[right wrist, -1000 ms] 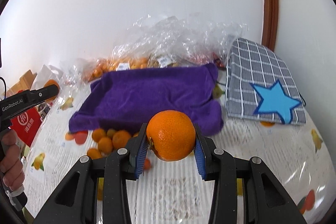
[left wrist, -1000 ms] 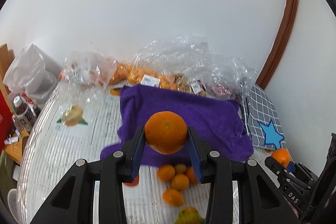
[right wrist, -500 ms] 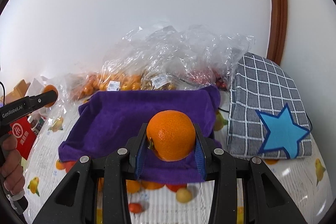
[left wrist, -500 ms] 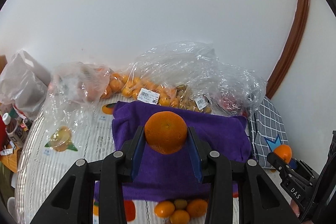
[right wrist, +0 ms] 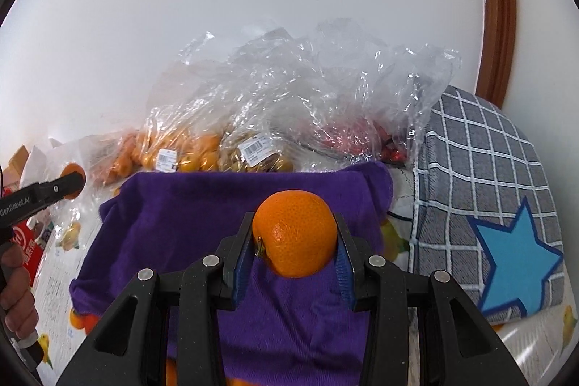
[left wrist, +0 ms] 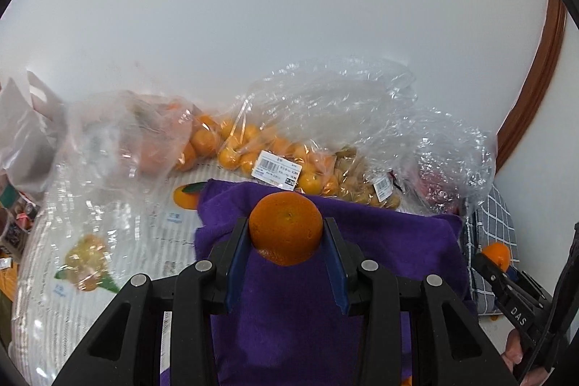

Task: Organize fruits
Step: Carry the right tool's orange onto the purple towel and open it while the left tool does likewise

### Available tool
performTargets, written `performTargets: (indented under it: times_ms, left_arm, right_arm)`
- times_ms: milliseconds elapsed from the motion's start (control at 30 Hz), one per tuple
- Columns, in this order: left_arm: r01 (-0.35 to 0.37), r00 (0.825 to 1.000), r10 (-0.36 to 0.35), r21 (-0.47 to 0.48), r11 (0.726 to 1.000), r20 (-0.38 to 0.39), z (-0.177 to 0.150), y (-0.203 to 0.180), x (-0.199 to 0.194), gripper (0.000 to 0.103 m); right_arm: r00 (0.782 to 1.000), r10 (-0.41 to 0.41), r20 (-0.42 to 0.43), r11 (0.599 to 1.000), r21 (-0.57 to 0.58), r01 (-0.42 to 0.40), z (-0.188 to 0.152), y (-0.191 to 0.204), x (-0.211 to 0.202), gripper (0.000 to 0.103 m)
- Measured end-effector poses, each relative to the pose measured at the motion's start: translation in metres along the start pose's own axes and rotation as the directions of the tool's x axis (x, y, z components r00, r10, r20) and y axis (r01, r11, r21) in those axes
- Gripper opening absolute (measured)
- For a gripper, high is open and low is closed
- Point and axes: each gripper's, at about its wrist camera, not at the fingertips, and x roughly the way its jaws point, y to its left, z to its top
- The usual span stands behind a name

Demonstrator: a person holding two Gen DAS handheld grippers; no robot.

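Note:
My left gripper (left wrist: 286,234) is shut on an orange (left wrist: 286,227) and holds it above the near part of a purple towel (left wrist: 391,241). My right gripper (right wrist: 295,245) is shut on another orange (right wrist: 295,237) above the same purple towel (right wrist: 181,205). The right gripper and its orange (left wrist: 497,254) show at the right edge of the left wrist view. The left gripper and its orange (right wrist: 70,170) show at the left edge of the right wrist view.
Clear plastic bags of small oranges (left wrist: 246,147) and other fruit (right wrist: 253,154) lie behind the towel against the white wall. A grey checked cushion with a blue star (right wrist: 506,241) lies right of the towel. Loose small oranges (right wrist: 81,319) peek out at the towel's near left edge.
Both grippers have moved forward over the purple towel, each still holding its orange. The loose small oranges in front of the towel have dropped out of the left wrist view.

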Motion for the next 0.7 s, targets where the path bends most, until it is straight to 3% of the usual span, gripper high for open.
performTargets:
  times_ms: [400,700]
  left_arm:
    - [0.019,0.991,-0.016,0.021,1.000,-0.135,-0.003,-0.013,0.074,0.037]
    - [0.023,0.982,-0.017,0.033,0.999,-0.188,-0.014,-0.013,0.092,0.037]
  right_arm:
    - [0.990,-0.007,-0.138,1.000,0.002,0.008,-0.004,-0.001,0.071,0.040]
    - [0.976,0.008,-0.218,1.000,0.015,-0.005,-0.015,-0.001,0.090,0.040]
